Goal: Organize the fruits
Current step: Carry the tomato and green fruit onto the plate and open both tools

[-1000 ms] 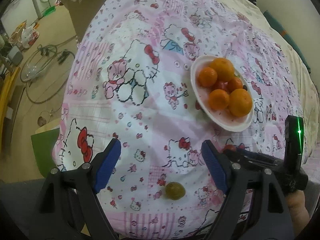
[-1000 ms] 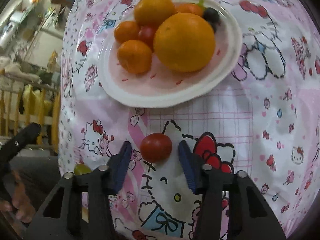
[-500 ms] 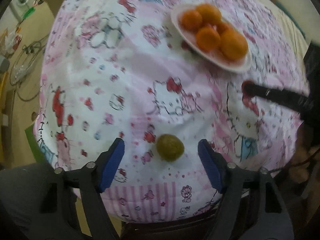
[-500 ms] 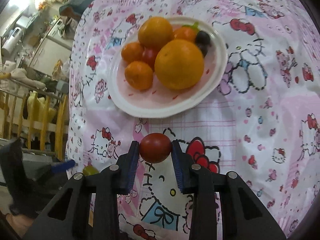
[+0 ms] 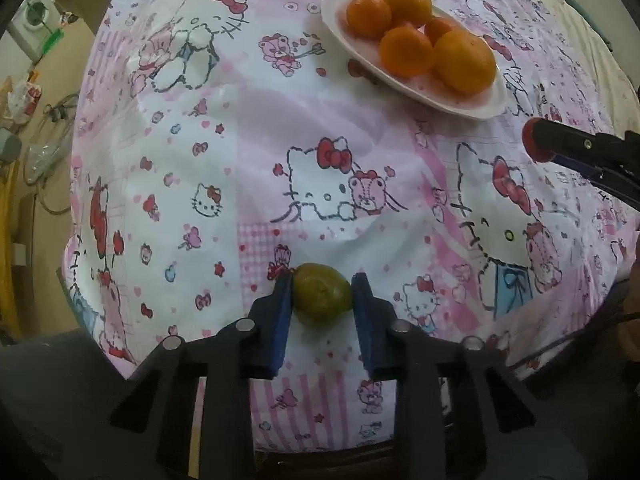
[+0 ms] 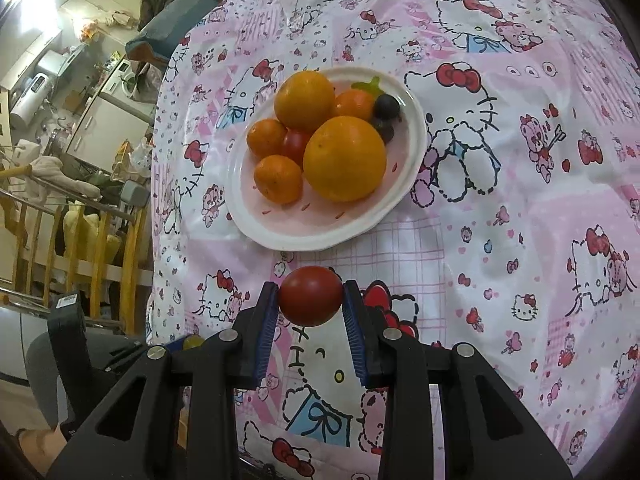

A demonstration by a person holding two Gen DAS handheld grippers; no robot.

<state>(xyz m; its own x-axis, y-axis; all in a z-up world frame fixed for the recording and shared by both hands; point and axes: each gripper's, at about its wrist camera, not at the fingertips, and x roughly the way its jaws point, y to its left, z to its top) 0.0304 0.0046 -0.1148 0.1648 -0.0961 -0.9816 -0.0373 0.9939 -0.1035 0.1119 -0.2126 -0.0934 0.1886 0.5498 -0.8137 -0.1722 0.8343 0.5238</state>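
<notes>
I am in the picking-up step with both hands at once. My left claw is pinched on the green fruit, which lies on the patterned cloth near the edge closest to me, at six o'clock in the left wrist view; both blue pads touch its sides. My right claw grips the red tomato, and in the right wrist view the tomato sits just short of the plate, which lies at twelve o'clock from it.

The plate already carries oranges, smaller tangerines, another tomato and some dark berries. I judge that the remaining work is to bring these two pieces to it. For the right claw that means a short carry forward and a release over the bare patch of plate nearest me, low enough that the tomato does not roll off. The green fruit has the longer trip, toward one o'clock, and I should lift it clear of the cloth first.

Compared with a second ago, the left claw's jaws have just been closing: then they stood wide with the green fruit loose between them, and now they clamp it. The right claw already flanked the tomato and has tightened only slightly. The plate now looks farther off in the right wrist view, with more cloth visible around it.
</notes>
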